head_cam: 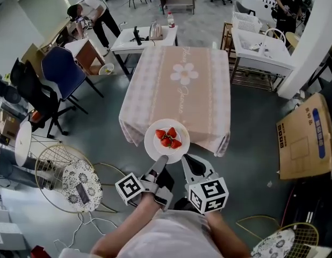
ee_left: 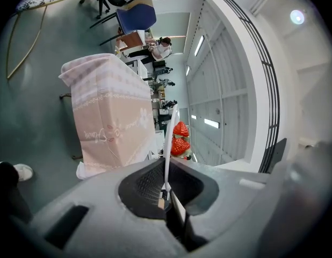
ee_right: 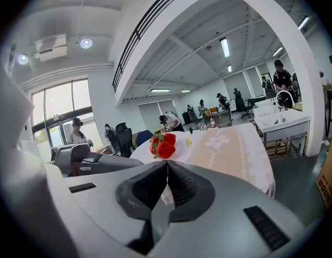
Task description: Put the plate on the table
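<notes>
Head view: the left gripper and the right gripper are holding the plate in the air over the near edge of the table. Each gripper is pinching the plate's near rim, side by side. Strawberries are sitting on the plate, beyond both grippers. The plate is not yet resting on the table.

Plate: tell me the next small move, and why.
Probably carry the plate forward, kept level, before lowering. The left gripper and right gripper clamp its near rim, strawberries sit on it, and it seems only at the table's near edge.
</notes>
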